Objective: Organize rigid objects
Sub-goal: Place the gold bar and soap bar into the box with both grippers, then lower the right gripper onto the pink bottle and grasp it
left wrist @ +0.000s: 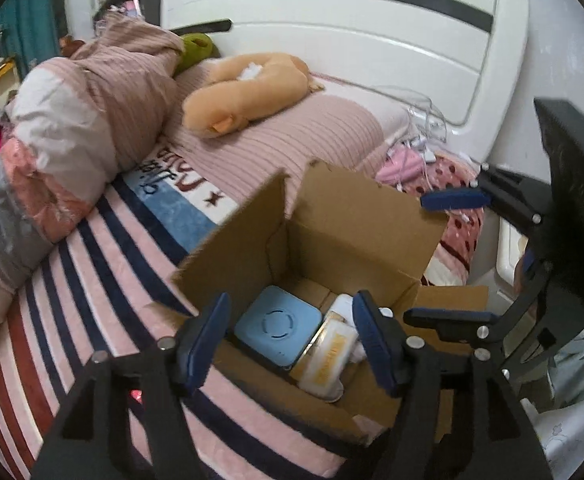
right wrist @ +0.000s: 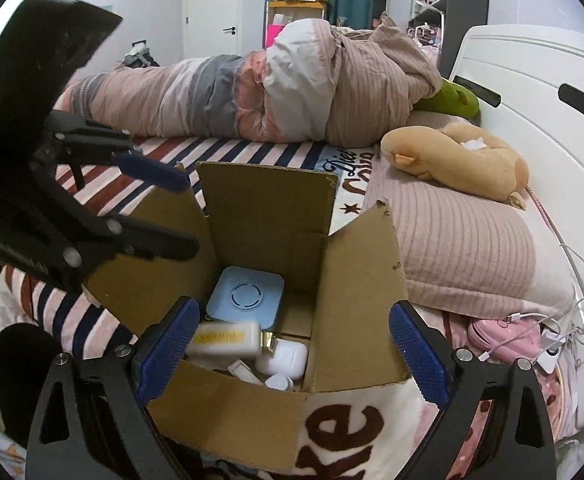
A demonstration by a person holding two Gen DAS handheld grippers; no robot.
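An open cardboard box (left wrist: 344, 220) (right wrist: 267, 208) stands on the striped bedspread. Inside lie a light blue square device (left wrist: 277, 322) (right wrist: 245, 298), a cream bottle with a gold label (left wrist: 326, 360) (right wrist: 225, 338), a white earbud case (right wrist: 283, 358) and small white pieces (right wrist: 279, 381). My left gripper (left wrist: 292, 344) is open and empty above the box's near side; it also shows in the right wrist view (right wrist: 167, 216). My right gripper (right wrist: 292, 352) is open and empty over the box's near edge; it also shows in the left wrist view (left wrist: 452, 256).
A rolled pink and grey duvet (left wrist: 71, 132) (right wrist: 251, 88) lies along the bed. An orange plush pillow (left wrist: 247, 92) (right wrist: 456, 164) rests on a pink pillow (right wrist: 460, 240). A white headboard (left wrist: 372, 40) stands behind. White cables (right wrist: 572, 320) and a pink pouch (right wrist: 504, 336) lie at the bed's edge.
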